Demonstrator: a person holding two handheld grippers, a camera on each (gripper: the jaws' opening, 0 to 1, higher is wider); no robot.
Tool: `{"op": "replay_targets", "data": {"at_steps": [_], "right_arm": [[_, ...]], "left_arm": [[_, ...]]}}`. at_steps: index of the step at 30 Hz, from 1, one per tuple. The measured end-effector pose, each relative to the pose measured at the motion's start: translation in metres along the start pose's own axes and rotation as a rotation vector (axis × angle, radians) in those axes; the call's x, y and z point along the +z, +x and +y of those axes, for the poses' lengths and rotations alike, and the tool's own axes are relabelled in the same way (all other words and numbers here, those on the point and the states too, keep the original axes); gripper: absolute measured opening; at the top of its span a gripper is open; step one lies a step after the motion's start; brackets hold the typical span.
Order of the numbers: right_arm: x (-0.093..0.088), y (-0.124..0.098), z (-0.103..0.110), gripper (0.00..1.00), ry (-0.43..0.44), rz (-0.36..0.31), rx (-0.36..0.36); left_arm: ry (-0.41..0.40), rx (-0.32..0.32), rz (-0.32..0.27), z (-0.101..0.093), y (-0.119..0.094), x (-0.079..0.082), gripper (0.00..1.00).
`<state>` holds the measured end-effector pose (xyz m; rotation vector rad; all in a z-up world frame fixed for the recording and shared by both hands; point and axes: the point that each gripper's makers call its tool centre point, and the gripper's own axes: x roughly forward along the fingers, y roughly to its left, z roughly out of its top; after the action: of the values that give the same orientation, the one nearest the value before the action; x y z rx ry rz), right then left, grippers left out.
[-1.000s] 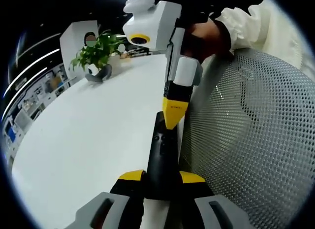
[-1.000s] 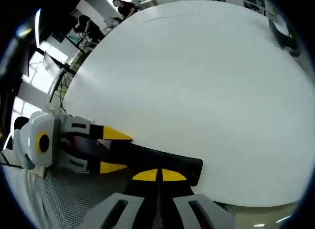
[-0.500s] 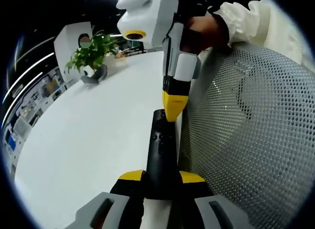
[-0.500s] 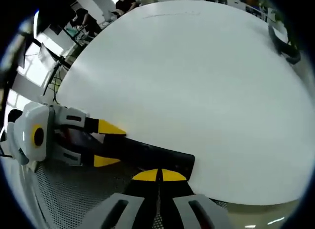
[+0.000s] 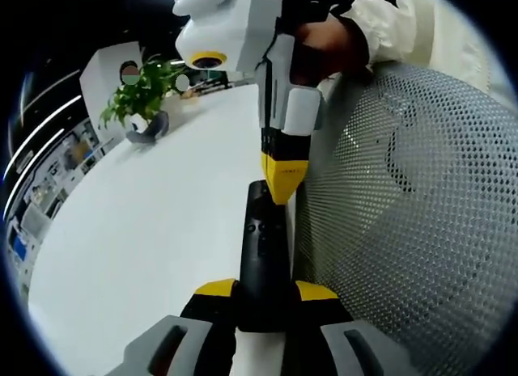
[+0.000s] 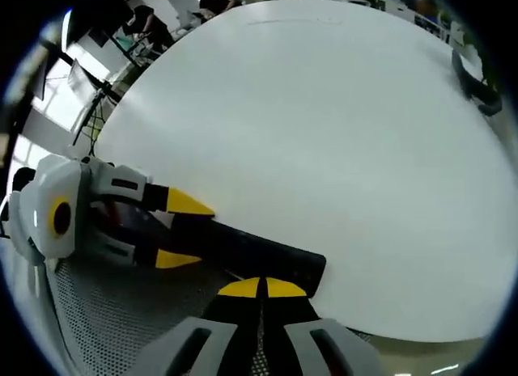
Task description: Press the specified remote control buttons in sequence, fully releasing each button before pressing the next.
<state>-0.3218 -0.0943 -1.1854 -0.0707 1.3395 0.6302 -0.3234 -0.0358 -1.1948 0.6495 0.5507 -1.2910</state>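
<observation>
Left gripper view: left gripper (image 5: pixel 263 299) is clamped on the near end of a black remote control (image 5: pixel 265 255), yellow-tipped jaws on either long side, remote held pointing away over the edge of a white table (image 5: pixel 154 230) beside a grey mesh chair back (image 5: pixel 405 206). Right gripper (image 5: pixel 282 182) comes down from above, jaws pinched together into one yellow tip with nothing between them, tip at the far end of the remote, looks touching or just above the upper buttons; contact can't be confirmed. Right gripper view: own right gripper (image 6: pixel 261 289) has its closed yellow tips over the remote control (image 6: pixel 251 255) end, left gripper (image 6: pixel 182 230) enters from the left gripping the other end, white table (image 6: pixel 324 133) beyond. A potted plant (image 5: pixel 133 97) sits far off on the table; a person's sleeve (image 5: pixel 405 28) is behind the right gripper. Judged step: pressing a button near the far end. To do it well, keep the left grasp steady so the remote doesn't tilt, push straight down with the closed tip on one button only, then lift fully clear before the next. The remote is slim, long, matte black, with a few small dark buttons (image 5: pixel 256 227) barely visible mid-body; labels too small to read.
</observation>
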Motion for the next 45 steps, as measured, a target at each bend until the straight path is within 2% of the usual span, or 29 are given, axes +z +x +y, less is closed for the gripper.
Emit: {"op": "replay_targets", "data": {"at_steps": [4, 9, 16, 26, 35, 41, 45], "right_arm": [[0.0031, -0.0005, 0.0019, 0.00, 0.005, -0.020, 0.013], [0.0009, 0.0012, 0.0003, 0.00, -0.024, -0.001, -0.014], [0.0038, 0.0004, -0.0010, 0.00, 0.001, -0.018, -0.004], [0.0023, 0.0025, -0.0016, 0.00, -0.064, 0.003, -0.043], [0.0020, 0.0023, -0.0026, 0.00, -0.065, -0.007, -0.043], [0.0020, 0.0016, -0.0031, 0.00, -0.012, -0.017, -0.016], [0.0020, 0.0012, -0.0015, 0.00, -0.023, -0.014, -0.019]], "left_arm": [[0.010, -0.008, -0.006, -0.0003, 0.0003, 0.0005, 0.26], [-0.003, -0.021, -0.022, 0.0007, -0.0002, 0.0007, 0.26], [-0.005, -0.020, -0.028, 0.0008, 0.0008, 0.0015, 0.26], [-0.019, -0.022, -0.032, 0.0016, 0.0020, 0.0021, 0.26], [-0.005, -0.021, -0.035, 0.0020, 0.0030, 0.0032, 0.26], [-0.001, -0.021, -0.035, 0.0021, 0.0030, 0.0030, 0.26], [0.003, -0.020, -0.034, 0.0015, 0.0028, 0.0031, 0.26]]}}
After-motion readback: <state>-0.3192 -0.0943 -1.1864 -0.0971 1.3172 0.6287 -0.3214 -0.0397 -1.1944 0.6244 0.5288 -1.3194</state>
